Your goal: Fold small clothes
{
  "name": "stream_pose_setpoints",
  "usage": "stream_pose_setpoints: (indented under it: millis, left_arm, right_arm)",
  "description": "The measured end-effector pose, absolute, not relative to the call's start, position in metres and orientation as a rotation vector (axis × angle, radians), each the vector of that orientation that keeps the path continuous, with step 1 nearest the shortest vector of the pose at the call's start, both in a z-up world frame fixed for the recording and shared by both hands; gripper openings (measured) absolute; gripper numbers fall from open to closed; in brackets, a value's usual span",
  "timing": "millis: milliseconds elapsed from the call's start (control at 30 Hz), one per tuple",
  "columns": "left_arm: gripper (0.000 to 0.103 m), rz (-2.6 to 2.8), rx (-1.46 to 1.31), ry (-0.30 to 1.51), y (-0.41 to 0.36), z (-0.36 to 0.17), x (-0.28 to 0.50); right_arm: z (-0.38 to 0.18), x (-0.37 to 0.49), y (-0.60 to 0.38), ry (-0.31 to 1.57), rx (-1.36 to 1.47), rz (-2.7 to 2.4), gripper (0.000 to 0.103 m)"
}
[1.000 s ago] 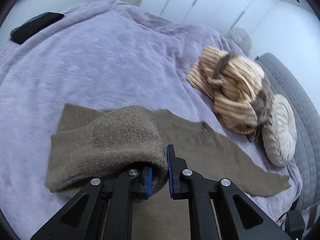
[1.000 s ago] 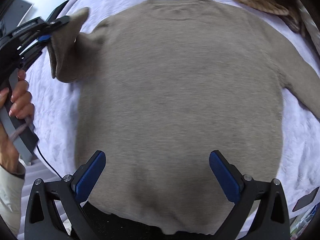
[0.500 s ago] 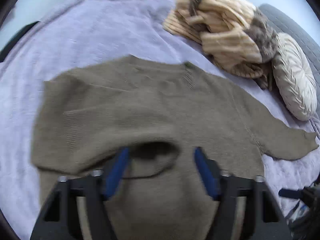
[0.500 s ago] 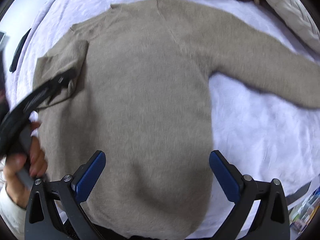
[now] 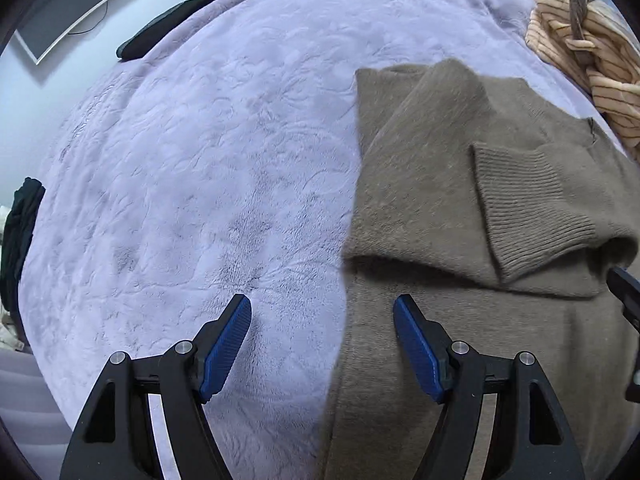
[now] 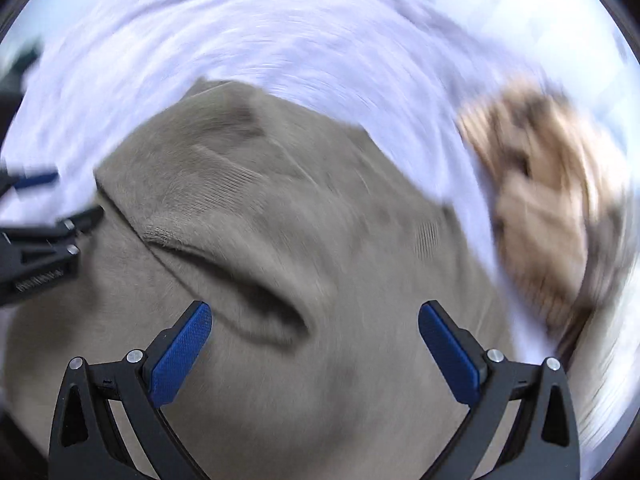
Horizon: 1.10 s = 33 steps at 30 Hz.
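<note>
Sweater (image 5: 460, 208), a brownish-grey knit, lies spread on the bed's lilac blanket (image 5: 200, 160). Its one sleeve is folded across the body, and the ribbed cuff (image 5: 528, 208) rests on top of the chest part, to the right in the left wrist view.

The left tongs (image 5: 322, 344) hang over the sweater's left edge. Their jaws stand wide apart with nothing pressed between them: the left pad is over bare blanket, the right pad over the knit, and the garment's side edge runs between the two. Whether the pads touch the cloth below cannot be told. The jaws have just opened, and the sleeve lies free of them.

The right tongs (image 6: 316, 344) are also spread wide and grip nothing. In this blurred view they hover over the middle of the sweater (image 6: 320, 240), with the folded sleeve's loose fold just beyond the left pad. The left tongs (image 6: 40, 216) show at the left edge of that view, beside the sleeve.

A striped beige garment (image 5: 584, 52) lies bunched on the far right of the bed, apart from the sweater's neckline. A dark flat object (image 5: 168, 24) lies at the far left edge of the blanket.
</note>
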<state>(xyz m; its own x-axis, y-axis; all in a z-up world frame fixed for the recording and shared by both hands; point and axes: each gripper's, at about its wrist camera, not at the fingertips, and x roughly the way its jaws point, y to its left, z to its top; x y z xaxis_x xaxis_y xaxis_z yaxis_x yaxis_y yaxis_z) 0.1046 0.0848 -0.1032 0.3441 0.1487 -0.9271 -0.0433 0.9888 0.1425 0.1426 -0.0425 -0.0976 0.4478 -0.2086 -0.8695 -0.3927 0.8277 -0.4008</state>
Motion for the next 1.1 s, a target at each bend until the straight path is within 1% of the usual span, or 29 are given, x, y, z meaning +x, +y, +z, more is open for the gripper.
stream_pose_setpoints:
  millis: [67,133,167,200,233,267,333,400,433,467,533,567,667,733,767,800,867,967,1033,1100]
  left_arm:
    - [0.075,0.124,0.095,1.207,0.082,-0.106,0.11]
    - [0.075,0.131,0.081,1.202,0.081,-0.108,0.116]
    - [0.075,0.135,0.066,1.202,0.081,-0.109,0.119]
    - [0.075,0.137,0.056,1.202,0.082,-0.11,0.121]
    - [0.075,0.143,0.052,1.203,0.082,-0.112,0.124]
    - [0.075,0.149,0.05,1.206,0.081,-0.113,0.126]
    - [0.075,0.155,0.038,1.209,0.077,-0.115,0.13]
    - [0.075,0.155,0.033,1.207,0.078,-0.116,0.13]
    - [0.075,0.153,0.035,1.206,0.079,-0.116,0.13]
    - [0.075,0.153,0.036,1.206,0.08,-0.116,0.13]
    - [0.075,0.156,0.038,1.206,0.083,-0.118,0.131]
    - [0.075,0.157,0.039,1.207,0.083,-0.118,0.131]
    - [0.075,0.166,0.042,1.21,0.082,-0.12,0.134]
    - [0.075,0.172,0.041,1.211,0.08,-0.12,0.135]
    - [0.075,0.176,0.039,1.212,0.08,-0.119,0.136]
    - [0.075,0.178,0.035,1.214,0.079,-0.119,0.136]
    - [0.075,0.188,0.013,1.222,0.082,-0.116,0.138]
    - [0.075,0.197,-0.047,1.235,0.094,-0.115,0.142]
    - [0.075,0.191,-0.101,1.248,0.101,-0.115,0.142]
    - [0.076,0.185,-0.131,1.256,0.108,-0.116,0.142]
  right_arm:
    - [-0.111,0.144,-0.024,1.064,-0.781,0.122,0.101]
    - [-0.124,0.148,-0.017,1.04,-0.883,0.113,0.09]
    - [-0.125,0.151,-0.017,1.043,-0.894,0.111,0.066]
    - [-0.124,0.152,-0.021,1.054,-0.883,0.111,0.024]
    - [-0.12,0.158,-0.026,1.08,-0.829,0.119,0.013]
    - [-0.108,0.166,-0.04,1.106,-0.696,0.117,0.011]
    - [-0.088,0.169,-0.069,1.097,-0.516,0.059,0.011]
    - [-0.065,0.168,-0.115,1.075,-0.254,0.007,0.011]
    - [-0.058,0.164,-0.151,1.062,-0.074,-0.027,0.011]
    - [-0.057,0.162,-0.172,1.062,0.019,-0.059,0.012]
    - [-0.068,0.152,-0.219,1.092,0.207,-0.132,0.012]
    - [-0.081,0.144,-0.248,1.128,0.335,-0.173,0.014]
    - [-0.124,0.116,-0.304,1.194,0.635,-0.229,0.015]
    - [-0.142,0.098,-0.329,1.163,0.859,-0.187,0.019]
    - [-0.142,0.093,-0.332,1.148,0.914,-0.18,0.027]
    - [-0.143,0.09,-0.336,1.135,0.952,-0.173,0.039]
    - [-0.139,0.089,-0.339,1.108,0.993,-0.147,0.054]
    - [-0.131,0.097,-0.337,1.117,0.976,-0.143,0.055]
    - [-0.126,0.104,-0.337,1.123,0.935,-0.168,0.053]
    - [-0.126,0.107,-0.334,1.157,0.887,-0.216,0.037]
